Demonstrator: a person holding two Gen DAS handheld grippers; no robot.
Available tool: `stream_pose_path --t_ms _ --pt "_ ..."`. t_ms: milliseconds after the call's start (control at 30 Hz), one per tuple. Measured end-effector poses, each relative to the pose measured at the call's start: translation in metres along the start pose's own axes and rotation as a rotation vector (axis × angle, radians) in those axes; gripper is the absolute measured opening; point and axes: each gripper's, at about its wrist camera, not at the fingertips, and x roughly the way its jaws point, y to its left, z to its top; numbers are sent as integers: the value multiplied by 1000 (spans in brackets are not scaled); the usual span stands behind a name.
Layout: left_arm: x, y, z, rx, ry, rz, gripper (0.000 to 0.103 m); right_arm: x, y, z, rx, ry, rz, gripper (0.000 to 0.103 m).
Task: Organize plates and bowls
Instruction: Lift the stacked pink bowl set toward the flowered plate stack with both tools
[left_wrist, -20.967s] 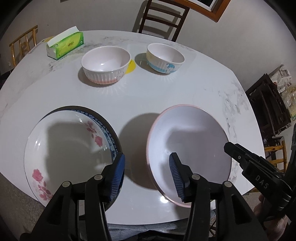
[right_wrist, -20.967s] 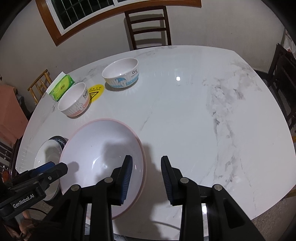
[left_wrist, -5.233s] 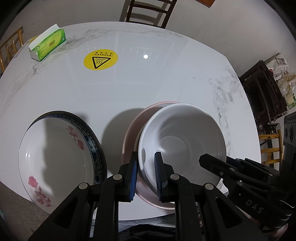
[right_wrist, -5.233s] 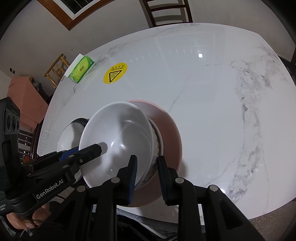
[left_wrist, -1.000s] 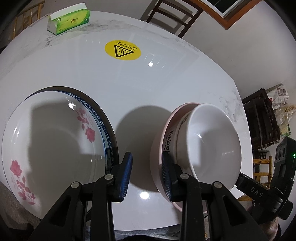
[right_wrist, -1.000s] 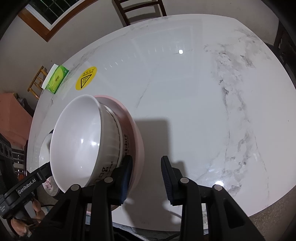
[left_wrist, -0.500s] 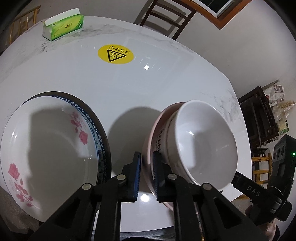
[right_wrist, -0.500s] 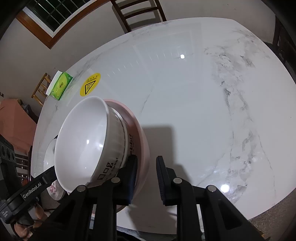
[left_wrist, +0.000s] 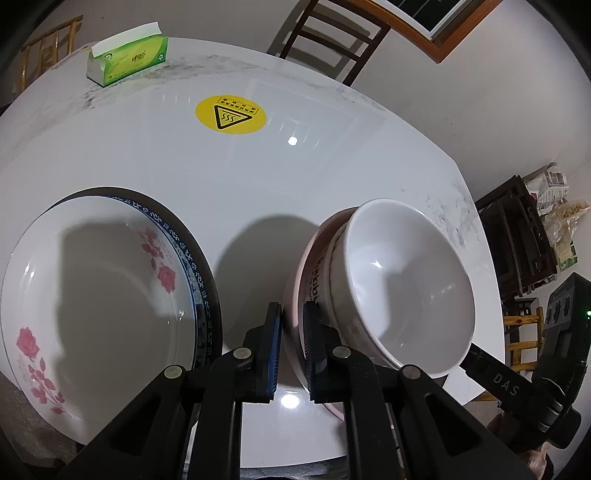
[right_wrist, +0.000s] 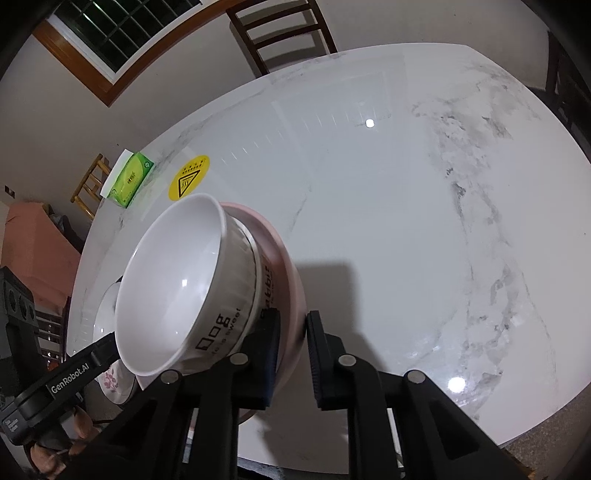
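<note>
Since a second ago both pairs of fingers have closed from a wide gap onto the pink plate's rim, and the stack has tipped up. Left hand-held gripper (left_wrist: 291, 339) pinches the near left rim of the pink plate (left_wrist: 297, 291) between its blue pads, and the right hand-held gripper (right_wrist: 291, 345) clamps the opposite rim of that plate (right_wrist: 291, 280). Inside the plate sit two nested bowls: a lettered lower bowl (right_wrist: 264, 288) and a white bowl (right_wrist: 173, 273) on top, whose hollow faces the left camera (left_wrist: 406, 284). The whole stack is tilted, leaning toward the left side, over the white marble bench (right_wrist: 406, 192). Just left of it the rose-patterned plate (left_wrist: 92, 288) rests on a dark blue-rimmed plate (left_wrist: 205, 273) near the bench's front edge. Farther back lie a yellow warning sticker (left_wrist: 231, 114) and a green tissue pack (left_wrist: 127, 59), well apart from the dishes.
</note>
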Motion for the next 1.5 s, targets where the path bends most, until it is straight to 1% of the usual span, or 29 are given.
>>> stream_pose_path --t_ms 433,867,1233,1500 --pt "-2 -2 -1 16 -10 14 7 -3 -2 -3 -5 -14 6 16" --pt "-4 -4 1 30 -18 18 7 -4 -2 -1 -5 -2 9 15" --pt "-23 0 7 25 -46 16 7 -15 16 5 -32 -3 15 15" --pt "-45 11 14 2 -83 25 6 -18 44 11 -78 5 32 15"
